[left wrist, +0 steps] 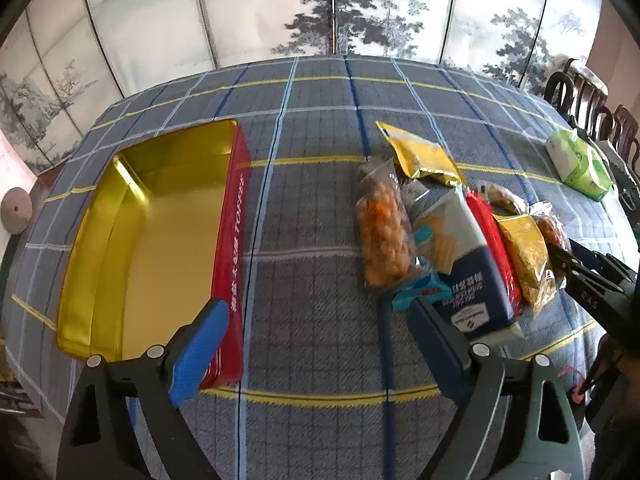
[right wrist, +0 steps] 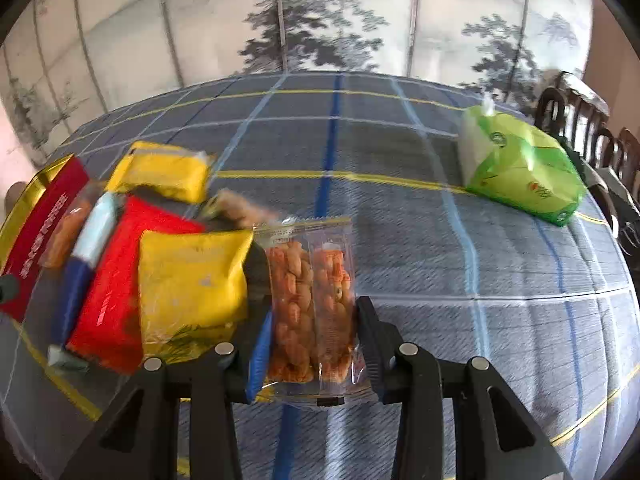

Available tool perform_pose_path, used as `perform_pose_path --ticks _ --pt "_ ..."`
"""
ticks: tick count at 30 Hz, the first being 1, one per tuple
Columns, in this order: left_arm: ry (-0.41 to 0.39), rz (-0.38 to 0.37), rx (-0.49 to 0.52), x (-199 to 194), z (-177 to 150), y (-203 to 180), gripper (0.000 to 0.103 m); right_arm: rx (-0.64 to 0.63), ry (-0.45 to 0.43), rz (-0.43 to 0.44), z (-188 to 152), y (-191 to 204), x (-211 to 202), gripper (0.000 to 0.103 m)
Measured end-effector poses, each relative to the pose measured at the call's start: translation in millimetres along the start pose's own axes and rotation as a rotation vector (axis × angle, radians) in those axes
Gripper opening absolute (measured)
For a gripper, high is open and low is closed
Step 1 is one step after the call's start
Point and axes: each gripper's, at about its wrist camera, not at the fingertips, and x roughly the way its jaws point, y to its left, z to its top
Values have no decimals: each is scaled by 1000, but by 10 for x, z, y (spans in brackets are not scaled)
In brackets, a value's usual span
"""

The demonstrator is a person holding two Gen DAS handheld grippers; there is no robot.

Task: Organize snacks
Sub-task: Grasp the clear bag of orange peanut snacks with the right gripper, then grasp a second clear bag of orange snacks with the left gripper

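Note:
My right gripper (right wrist: pixel 314 340) is shut on a clear packet of orange twisted snacks (right wrist: pixel 310 300), its pads pressing both long edges low over the cloth. Left of the packet lie a yellow bag (right wrist: pixel 192 280), a red packet (right wrist: pixel 116 280) and a blue-and-white box (right wrist: pixel 86 256). My left gripper (left wrist: pixel 318 306) stands wide open over bare cloth, holding nothing. It sits between the open gold tin with a red wall (left wrist: pixel 234 240) and the snack row. That row includes a clear bag of orange balls (left wrist: pixel 382 236) and the box (left wrist: pixel 468 276). The right gripper's black fingers (left wrist: pixel 560 256) show at that row's right end.
A plaid blue-grey cloth (left wrist: pixel 312 200) covers the table. One more yellow pouch (left wrist: pixel 424 156) lies behind the row. A green tissue pack (right wrist: pixel 520 168) sits far right near dark wooden chairs (right wrist: pixel 580 120). A painted folding screen (left wrist: pixel 320 8) stands behind the table.

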Motion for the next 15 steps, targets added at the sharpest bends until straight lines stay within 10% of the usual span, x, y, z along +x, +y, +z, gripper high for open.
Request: perform_pose_path --ticks 15 --pt "20 -82 19 218 329 -213 85 51 -34 -61 47 -218 72 40"
